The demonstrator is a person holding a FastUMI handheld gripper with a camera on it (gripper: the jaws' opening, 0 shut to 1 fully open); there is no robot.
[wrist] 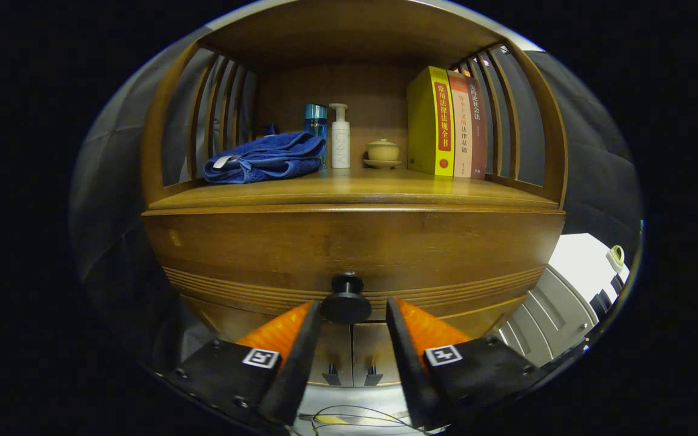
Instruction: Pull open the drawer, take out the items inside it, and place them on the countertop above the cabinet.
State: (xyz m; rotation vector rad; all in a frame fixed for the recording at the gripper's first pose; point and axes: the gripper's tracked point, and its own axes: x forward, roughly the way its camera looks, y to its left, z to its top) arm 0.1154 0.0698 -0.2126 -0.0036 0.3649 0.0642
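Cabinet (349,181) fills frame centre. Its closed drawer (349,248) spans mid-frame below the surface (355,189). Tongs (349,318), bottom centre, stand wide apart. The drawer's black knob (346,300) sits between the fingertips (309,315), nearer the left one; contact cannot be told.

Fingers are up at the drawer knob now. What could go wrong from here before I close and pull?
1. The gripper is open with the knob between its fingers, nearer the left finger; closing may push it sideways rather than clamp it squarely.
2. The knob is small and round, so the pads could slip off during the pull.
3. The towel, bottles, cup and books crowd the countertop; only its front strip looks free.
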